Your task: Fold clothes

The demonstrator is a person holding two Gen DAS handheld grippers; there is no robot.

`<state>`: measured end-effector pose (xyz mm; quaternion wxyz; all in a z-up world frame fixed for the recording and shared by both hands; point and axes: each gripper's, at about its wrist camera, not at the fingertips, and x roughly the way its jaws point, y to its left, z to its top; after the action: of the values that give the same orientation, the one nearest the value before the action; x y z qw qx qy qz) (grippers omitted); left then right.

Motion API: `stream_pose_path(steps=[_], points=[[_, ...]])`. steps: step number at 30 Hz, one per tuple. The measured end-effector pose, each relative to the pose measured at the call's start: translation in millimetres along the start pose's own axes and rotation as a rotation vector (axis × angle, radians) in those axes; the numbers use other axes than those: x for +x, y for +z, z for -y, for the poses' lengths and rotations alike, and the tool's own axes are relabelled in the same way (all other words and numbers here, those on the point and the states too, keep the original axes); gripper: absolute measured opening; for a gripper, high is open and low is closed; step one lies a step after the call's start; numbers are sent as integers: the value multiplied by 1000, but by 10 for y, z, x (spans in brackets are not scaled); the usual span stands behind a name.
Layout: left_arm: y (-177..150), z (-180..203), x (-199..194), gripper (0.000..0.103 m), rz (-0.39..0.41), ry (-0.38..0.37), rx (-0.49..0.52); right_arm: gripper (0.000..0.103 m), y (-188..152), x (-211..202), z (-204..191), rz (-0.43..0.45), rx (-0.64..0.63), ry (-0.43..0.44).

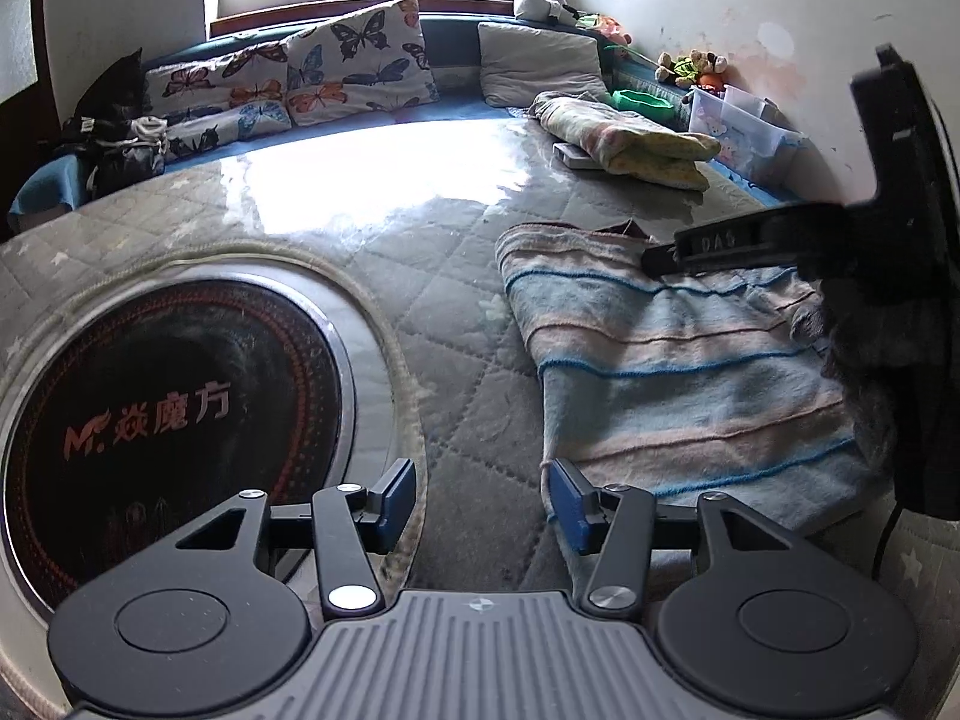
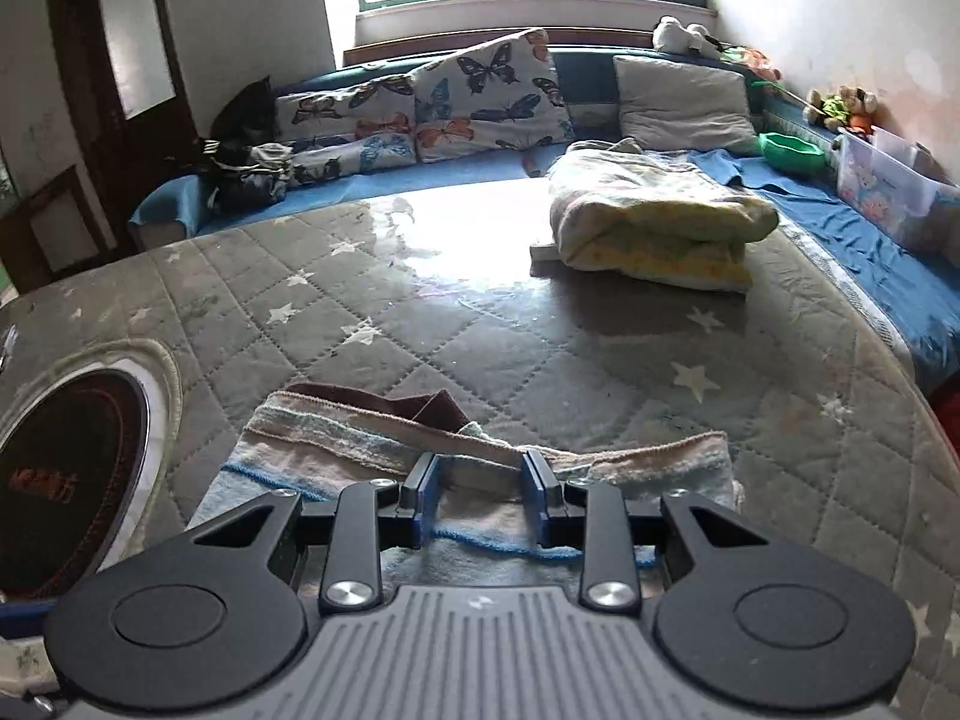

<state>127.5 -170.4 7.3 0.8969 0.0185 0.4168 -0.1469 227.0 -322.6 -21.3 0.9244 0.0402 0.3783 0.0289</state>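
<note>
On the left a round black cooktop [image 1: 174, 414] sits sunk into the quilted desk [image 1: 432, 276]. The left gripper [image 1: 483, 498] hovers just off the near left edge of the striped garment [image 1: 678, 366], its jaws standing apart with only quilting between them. The garment lies flat on the desk, right of the cooktop. The right gripper [image 2: 480, 492] is over the garment's far edge, its jaws narrowed with a fold of cloth between them; whether the pads press it I cannot tell. A folded yellow blanket [image 2: 654, 222] lies farther back right.
</note>
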Motion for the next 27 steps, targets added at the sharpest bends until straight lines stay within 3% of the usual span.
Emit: stream_pose_path(steps=[10, 15, 20, 27], points=[[-68, -61, -30, 54, -12, 16, -14, 30, 12, 46, -511, -6, -130, 122], [-85, -61, -61, 54, -16, 13, -18, 31, 6, 211, -660, -35, -190, 109], [-91, -103, -110, 54, -8, 18, -31, 31, 2, 28, -680, -30, -205, 130], [-67, -177, -182, 54, 8, 31, -59, 31, -251, -169, -852, -52, -313, 148]])
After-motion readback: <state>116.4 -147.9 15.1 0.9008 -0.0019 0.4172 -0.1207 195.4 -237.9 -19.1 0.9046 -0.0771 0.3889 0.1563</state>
